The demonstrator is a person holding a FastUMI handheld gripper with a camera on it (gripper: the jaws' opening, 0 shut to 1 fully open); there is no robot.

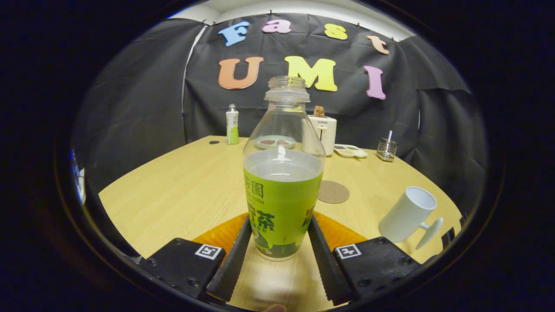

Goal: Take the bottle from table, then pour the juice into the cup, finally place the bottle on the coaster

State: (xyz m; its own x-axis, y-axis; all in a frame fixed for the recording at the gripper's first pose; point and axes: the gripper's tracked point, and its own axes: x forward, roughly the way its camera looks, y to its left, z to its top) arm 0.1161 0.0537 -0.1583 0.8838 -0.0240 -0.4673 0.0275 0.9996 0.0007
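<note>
Clear plastic bottle (282, 173), uncapped and half full, likely light and slippery, clamped low between the gripper (279, 242) fingers.

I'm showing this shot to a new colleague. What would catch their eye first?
The uncapped bottle with the green label stands upright between the tongs, whose fingers flank its lower body. Beyond it to the right lies a round coaster, and a white cup stands nearer, right of the tongs.
</note>
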